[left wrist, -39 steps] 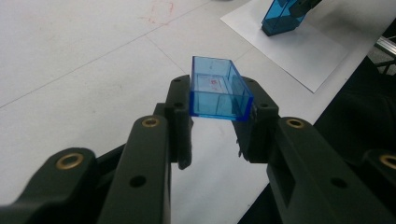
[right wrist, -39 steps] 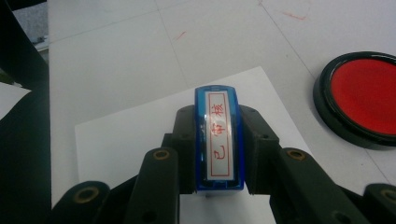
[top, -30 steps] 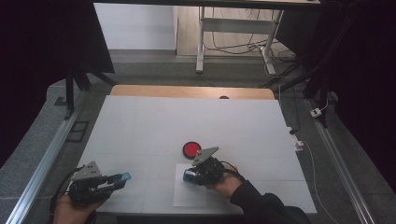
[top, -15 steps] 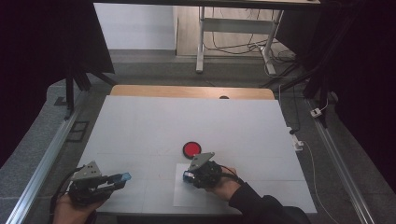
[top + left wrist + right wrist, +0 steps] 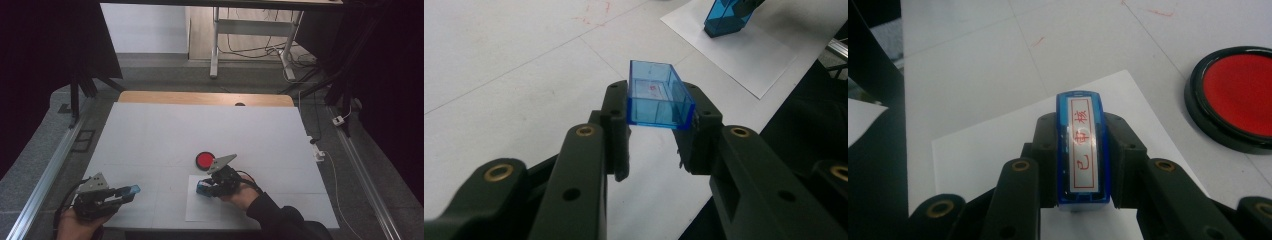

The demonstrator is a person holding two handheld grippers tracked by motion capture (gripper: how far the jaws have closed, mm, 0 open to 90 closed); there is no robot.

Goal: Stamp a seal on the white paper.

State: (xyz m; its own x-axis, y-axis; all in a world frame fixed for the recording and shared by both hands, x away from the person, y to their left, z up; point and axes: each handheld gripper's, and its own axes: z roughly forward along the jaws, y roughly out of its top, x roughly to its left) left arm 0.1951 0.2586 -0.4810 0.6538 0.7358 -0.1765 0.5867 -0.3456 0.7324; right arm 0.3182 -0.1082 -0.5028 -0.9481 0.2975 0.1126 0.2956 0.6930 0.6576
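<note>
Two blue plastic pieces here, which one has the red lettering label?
The stamp clamped in the right gripper, over the white sheet. The left gripper holds a hollow blue cap with no label.

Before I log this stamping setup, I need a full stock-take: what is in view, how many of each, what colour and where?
Stamp: one, blue with a white label in red characters, clamped in the right gripper over the paper.
Stamp cap: one, clear blue, open box shape, clamped in the left gripper at the table's near left.
Ink pad: one, red in a black round case, mid-table, just beyond the paper.
Paper sheet: one, white, near edge of the table.
Table: one, white top with a wooden far edge.
Left gripper: black, shut on the cap.
Right gripper: black, shut on the stamp.
</note>
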